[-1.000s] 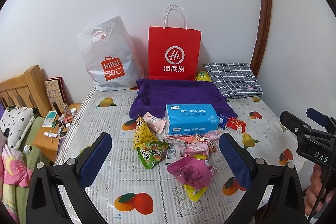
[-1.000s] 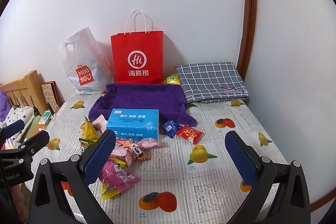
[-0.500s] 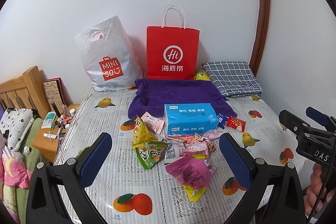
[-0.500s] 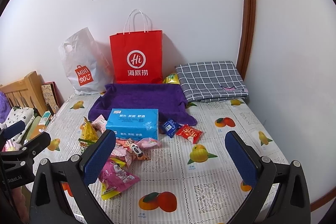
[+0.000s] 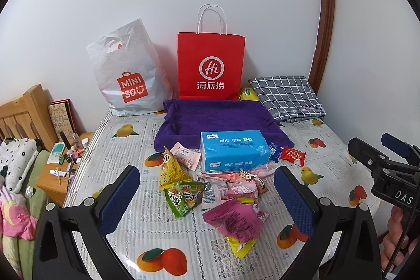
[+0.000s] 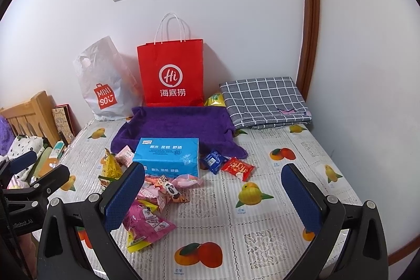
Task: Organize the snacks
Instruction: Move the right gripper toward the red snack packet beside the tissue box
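Both grippers, the left gripper (image 5: 207, 198) and the right gripper (image 6: 214, 197), are held wide open above the fruit-print table (image 6: 262, 232); nothing is touched.

My wide blue-padded left gripper (image 5: 207, 201) hides part of the fruit-print tablecloth (image 5: 162, 243). The yellow snack packet (image 5: 246, 94) sits half hidden behind the purple fleece cloth (image 5: 218, 117). Small print on the blue tissue pack (image 5: 233, 152) is unreadable.
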`<action>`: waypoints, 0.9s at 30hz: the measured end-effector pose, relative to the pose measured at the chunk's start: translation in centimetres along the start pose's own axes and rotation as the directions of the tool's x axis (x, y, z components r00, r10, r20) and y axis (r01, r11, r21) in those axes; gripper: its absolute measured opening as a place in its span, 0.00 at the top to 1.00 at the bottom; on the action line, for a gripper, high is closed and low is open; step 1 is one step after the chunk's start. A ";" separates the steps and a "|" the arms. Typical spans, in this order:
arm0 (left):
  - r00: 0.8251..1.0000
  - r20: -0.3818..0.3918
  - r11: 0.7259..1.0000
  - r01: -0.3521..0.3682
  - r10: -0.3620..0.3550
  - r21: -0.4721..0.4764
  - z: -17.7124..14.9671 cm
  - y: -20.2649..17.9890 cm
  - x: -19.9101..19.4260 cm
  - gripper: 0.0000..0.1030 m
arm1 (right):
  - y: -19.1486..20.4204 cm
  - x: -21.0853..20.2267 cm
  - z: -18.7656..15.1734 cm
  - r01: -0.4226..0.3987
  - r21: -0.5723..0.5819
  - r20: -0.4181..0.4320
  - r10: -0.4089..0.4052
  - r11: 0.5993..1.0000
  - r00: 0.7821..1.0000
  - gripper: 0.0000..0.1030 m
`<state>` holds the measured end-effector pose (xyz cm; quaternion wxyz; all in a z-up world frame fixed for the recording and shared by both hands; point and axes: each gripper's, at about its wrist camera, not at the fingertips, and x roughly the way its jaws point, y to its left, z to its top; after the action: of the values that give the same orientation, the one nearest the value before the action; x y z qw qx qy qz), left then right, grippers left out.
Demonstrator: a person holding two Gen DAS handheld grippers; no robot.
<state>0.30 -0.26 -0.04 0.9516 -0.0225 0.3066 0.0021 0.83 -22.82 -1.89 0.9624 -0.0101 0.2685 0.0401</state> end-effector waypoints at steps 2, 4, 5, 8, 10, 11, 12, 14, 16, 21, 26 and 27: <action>1.000 -0.002 1.000 0.005 -0.005 -0.001 0.1 0.0 0.3 0.00 | 0.0 0.4 0.1 -0.001 0.001 -0.006 0.001 1.000 1.000 0.01; 1.000 -0.006 1.000 0.009 -0.009 -0.003 0.2 0.1 0.8 0.00 | 0.0 0.7 0.2 -0.003 -0.001 -0.009 0.003 1.000 1.000 0.01; 1.000 -0.009 1.000 0.010 -0.010 -0.003 0.2 0.1 1.0 0.00 | 0.0 0.9 0.2 -0.002 -0.002 -0.010 0.002 1.000 1.000 0.01; 1.000 -0.023 1.000 0.017 -0.017 -0.003 0.2 0.4 2.1 0.00 | -0.1 1.8 0.2 0.004 -0.007 -0.018 -0.004 1.000 1.000 0.01; 0.999 -0.036 1.000 0.017 -0.017 -0.016 0.1 0.9 3.0 0.00 | -0.3 2.4 0.2 0.006 -0.007 -0.022 -0.006 1.000 1.000 0.01; 0.999 -0.043 1.000 0.019 -0.020 -0.022 0.0 1.1 3.4 0.00 | -0.5 2.8 0.1 0.004 -0.007 -0.025 -0.004 1.000 1.000 0.01; 0.998 -0.054 0.999 0.022 -0.023 -0.028 -0.1 1.3 4.1 0.00 | -0.6 3.3 0.0 0.002 -0.006 -0.031 -0.002 1.000 1.000 0.01; 0.997 -0.075 0.999 0.021 -0.024 -0.038 -0.1 1.8 5.2 0.00 | -0.9 4.4 -0.1 0.004 -0.004 -0.048 -0.005 1.000 0.999 0.01; 0.995 -0.097 0.998 0.025 -0.029 -0.050 -0.3 2.1 6.5 0.00 | -1.2 5.8 -0.4 0.011 -0.006 -0.071 -0.011 1.000 0.997 0.01; 0.988 -0.147 0.998 0.037 -0.045 -0.057 -0.7 2.9 9.6 0.06 | -2.0 9.7 -1.2 0.029 -0.008 -0.124 -0.030 1.000 0.992 0.01; 0.981 -0.190 0.997 0.019 -0.033 -0.074 -1.1 4.2 12.7 0.06 | -3.1 14.3 -2.2 0.057 -0.008 -0.189 -0.058 0.998 0.980 0.01; 0.980 -0.197 0.997 0.013 -0.029 -0.078 -1.1 4.6 13.3 0.06 | -3.4 15.1 -2.3 0.064 -0.005 -0.198 -0.064 0.998 0.978 0.01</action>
<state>10.38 4.11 -8.89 0.9147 -0.0622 0.3992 0.0015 12.77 -25.25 -11.69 0.9316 -0.0218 0.3627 0.0076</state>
